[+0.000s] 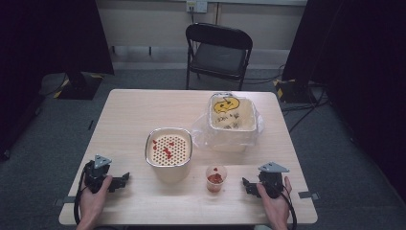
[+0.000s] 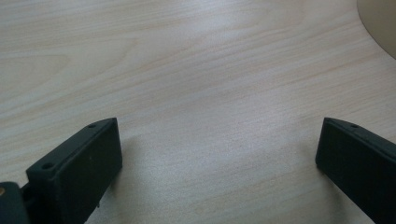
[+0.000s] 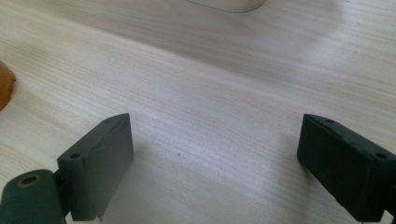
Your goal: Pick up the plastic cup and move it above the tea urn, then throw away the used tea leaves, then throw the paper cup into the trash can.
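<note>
Both claws rest low on the table (image 1: 129, 115) with jaws spread wide and nothing between them: the left claw (image 1: 125, 178) sits near the front left corner and the right claw (image 1: 245, 184) near the front right, each held by a hand, left hand (image 1: 93, 199) and right hand (image 1: 273, 203). Nearest the right claw stands a small clear cup (image 1: 215, 178) with red stuff in it, just to that claw's left and apart from it. A pot (image 1: 168, 152) with a perforated insert, flecked with red bits, stands between the two claws and a little farther back, nearer the left claw but clear of it. Behind the cup is a bin (image 1: 233, 117) lined with a clear bag; a yellow shape and some dark marks lie inside, too small to read as writing. No label or brand can be made out anywhere. From the high view, the whole layout and a black chair (image 1: 219, 52) beyond the table are visible. Closer in, the left gripper view gives bare wood between the jaws of the left claw (image 2: 218, 158) and a pale curved edge at top right. Looking along the right claw (image 3: 215, 163), the right gripper view catches an orange-red edge at far left and a pale base at the top.
</note>
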Tool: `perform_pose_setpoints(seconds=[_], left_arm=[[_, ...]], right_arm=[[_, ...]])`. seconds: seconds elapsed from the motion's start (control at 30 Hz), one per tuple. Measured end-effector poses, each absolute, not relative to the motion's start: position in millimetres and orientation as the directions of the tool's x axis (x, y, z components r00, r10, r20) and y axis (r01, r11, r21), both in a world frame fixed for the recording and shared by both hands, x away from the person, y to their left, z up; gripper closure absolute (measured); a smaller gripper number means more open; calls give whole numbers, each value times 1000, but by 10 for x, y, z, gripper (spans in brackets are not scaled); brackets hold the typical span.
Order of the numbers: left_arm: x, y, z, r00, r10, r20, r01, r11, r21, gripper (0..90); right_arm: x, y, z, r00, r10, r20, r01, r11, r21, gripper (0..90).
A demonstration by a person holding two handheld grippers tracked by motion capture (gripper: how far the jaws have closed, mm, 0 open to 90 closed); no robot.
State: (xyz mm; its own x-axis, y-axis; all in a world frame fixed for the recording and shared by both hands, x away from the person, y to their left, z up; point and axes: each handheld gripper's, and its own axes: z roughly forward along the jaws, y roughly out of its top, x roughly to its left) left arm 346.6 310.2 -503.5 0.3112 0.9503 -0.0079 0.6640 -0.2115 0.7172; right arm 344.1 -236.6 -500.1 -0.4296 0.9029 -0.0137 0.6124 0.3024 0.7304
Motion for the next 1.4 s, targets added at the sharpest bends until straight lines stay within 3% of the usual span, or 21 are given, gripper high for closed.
perform_pose_setpoints(seconds=[0.63, 1.4], left_arm=[[3465, 3104, -5033, 313, 950, -6, 664, -214, 716, 0], [3465, 3103, -5034, 312, 950, -7, 664, -213, 716, 0]], right_arm=[[3416, -2321, -4968, -419, 908, 19, 619, 270, 737, 134], [3116, -1871, -4737, -642, 756, 125, 547, 338, 766, 206]])
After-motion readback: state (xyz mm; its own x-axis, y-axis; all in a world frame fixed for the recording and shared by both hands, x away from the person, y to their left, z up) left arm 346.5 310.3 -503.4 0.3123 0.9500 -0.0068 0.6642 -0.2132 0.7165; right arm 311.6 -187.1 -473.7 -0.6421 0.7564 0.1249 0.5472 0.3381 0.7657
